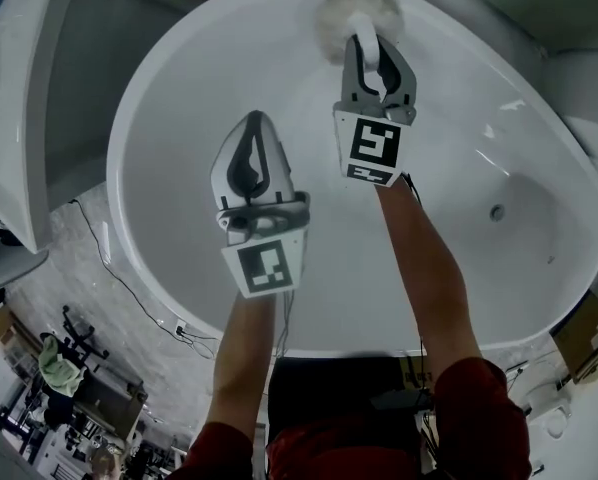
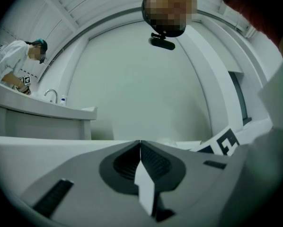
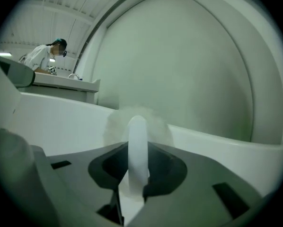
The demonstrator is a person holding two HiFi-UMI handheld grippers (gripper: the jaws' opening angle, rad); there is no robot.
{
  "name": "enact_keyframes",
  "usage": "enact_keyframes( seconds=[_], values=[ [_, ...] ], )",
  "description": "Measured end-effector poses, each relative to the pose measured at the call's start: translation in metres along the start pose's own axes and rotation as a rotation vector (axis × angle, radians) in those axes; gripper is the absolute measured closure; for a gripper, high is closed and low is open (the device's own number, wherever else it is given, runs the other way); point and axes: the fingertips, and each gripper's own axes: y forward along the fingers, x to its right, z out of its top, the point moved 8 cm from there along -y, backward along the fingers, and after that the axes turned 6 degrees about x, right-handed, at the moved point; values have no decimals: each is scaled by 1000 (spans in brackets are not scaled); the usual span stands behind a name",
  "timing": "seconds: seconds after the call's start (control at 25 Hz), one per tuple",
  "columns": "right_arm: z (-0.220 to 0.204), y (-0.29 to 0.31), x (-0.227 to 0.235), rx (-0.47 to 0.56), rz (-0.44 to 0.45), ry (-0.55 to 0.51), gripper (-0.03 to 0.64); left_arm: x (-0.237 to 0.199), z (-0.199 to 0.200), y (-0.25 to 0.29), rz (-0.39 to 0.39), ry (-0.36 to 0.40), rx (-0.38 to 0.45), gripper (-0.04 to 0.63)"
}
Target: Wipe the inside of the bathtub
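Note:
A white oval bathtub (image 1: 139, 108) fills the head view, its drain (image 1: 497, 211) at the right. My right gripper (image 1: 377, 56) is shut on the white handle (image 3: 137, 141) of a scrubber. The scrubber's fluffy round head (image 1: 344, 13) rests against the tub's far inner wall near the rim, and shows again as a pale puff (image 3: 117, 123) in the right gripper view. My left gripper (image 1: 253, 128) hovers over the middle of the tub, shut, with nothing between its jaws. In the left gripper view the left gripper (image 2: 140, 148) points at the tub wall.
Another white fixture (image 1: 19, 88) stands left of the tub. Black cables (image 1: 109, 258) run over the floor beside the near rim, with clutter (image 1: 69, 378) at lower left. A person in white (image 2: 16, 60) works at a counter with a tap (image 2: 51, 94) beyond.

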Motion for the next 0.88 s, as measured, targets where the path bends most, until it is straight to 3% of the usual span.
enact_keyframes(
  seconds=[0.52,0.88],
  values=[
    [-48,1,-10,10,13,-72,525,-1,-47,-1,17,-27,-44,578],
    [-108,-3,-3,-34,19,-90,525,4,-95,-4,23,-15,-81,578]
  ],
)
